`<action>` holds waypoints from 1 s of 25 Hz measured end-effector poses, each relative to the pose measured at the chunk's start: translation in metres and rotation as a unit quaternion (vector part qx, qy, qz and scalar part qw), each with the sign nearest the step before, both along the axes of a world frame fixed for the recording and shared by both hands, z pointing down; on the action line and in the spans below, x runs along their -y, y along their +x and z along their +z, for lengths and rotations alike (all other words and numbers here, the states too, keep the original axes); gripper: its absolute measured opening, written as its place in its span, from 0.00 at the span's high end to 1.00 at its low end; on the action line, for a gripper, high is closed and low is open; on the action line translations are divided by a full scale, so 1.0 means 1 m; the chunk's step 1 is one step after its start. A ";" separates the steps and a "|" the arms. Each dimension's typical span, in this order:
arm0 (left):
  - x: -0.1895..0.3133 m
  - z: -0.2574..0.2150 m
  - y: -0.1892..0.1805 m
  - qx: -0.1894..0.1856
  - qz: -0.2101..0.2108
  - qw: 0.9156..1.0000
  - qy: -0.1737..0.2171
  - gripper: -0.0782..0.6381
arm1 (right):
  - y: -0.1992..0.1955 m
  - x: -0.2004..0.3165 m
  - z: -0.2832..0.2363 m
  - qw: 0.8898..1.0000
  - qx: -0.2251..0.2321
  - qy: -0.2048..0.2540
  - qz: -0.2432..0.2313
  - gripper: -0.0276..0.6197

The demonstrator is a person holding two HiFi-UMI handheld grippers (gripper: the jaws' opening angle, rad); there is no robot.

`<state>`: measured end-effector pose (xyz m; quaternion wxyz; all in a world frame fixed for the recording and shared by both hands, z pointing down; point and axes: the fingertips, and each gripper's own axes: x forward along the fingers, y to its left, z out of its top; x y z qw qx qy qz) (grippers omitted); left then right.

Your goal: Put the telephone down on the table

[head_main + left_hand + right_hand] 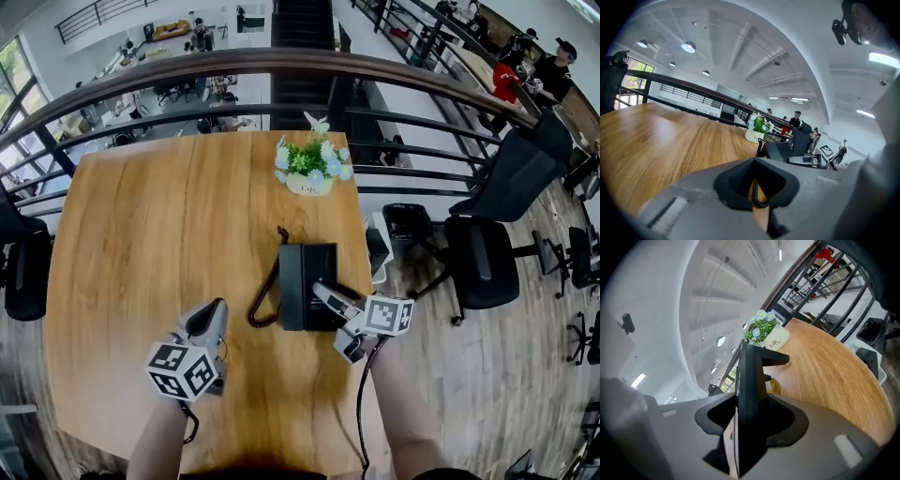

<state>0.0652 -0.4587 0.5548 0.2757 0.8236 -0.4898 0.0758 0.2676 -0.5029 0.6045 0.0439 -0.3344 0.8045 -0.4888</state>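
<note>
- Head view: the telephone [305,281] lies on the wooden table [159,244], near its right edge, so the setting-down looks almost done. Its long axis runs away from the person, with the far end toward the flower pot [309,180], and the coiled cord [265,298] loops off its left side. The right gripper [332,321] reaches in at the near right corner, and the left gripper [212,311] hovers over bare wood, well apart from the telephone.
- Left gripper view: the left gripper's [757,187] jaws stand together with only a slit between them and nothing held. The telephone [780,151] sits ahead on the table.
- Right gripper view: the telephone's [750,380] edge stands as a dark slab between the jaws, with a gap on one side, so they look slack around it, not clamped. What is left, I judge, is to draw this gripper clear. I cannot tell whether that edge rests fully on the wood.
</note>
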 end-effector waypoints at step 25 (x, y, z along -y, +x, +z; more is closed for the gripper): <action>-0.038 -0.011 -0.001 -0.019 -0.001 1.000 -0.002 0.89 | 0.033 -0.009 -0.002 0.984 -0.171 0.036 0.036 0.52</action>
